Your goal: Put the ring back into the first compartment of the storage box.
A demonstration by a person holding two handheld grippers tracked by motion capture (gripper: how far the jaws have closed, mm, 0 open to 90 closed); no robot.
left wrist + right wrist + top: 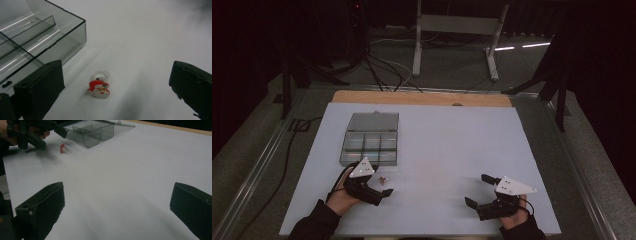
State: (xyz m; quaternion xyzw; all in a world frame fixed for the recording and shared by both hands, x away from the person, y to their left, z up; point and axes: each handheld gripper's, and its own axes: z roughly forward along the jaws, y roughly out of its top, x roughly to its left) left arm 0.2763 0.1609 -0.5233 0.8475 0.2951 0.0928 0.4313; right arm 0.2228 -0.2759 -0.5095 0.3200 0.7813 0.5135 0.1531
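Both my grippers gape: left gripper (116,82) frames the Santa ring (99,87) near the box (60,37); right gripper (117,207) idle. Risk: flat ring skids when pinched.

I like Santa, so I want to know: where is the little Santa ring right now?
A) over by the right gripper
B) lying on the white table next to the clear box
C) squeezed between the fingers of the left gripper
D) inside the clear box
B: the Santa ring lies on the white table, just outside the clear box, with the left gripper open on either side of it and not touching it.
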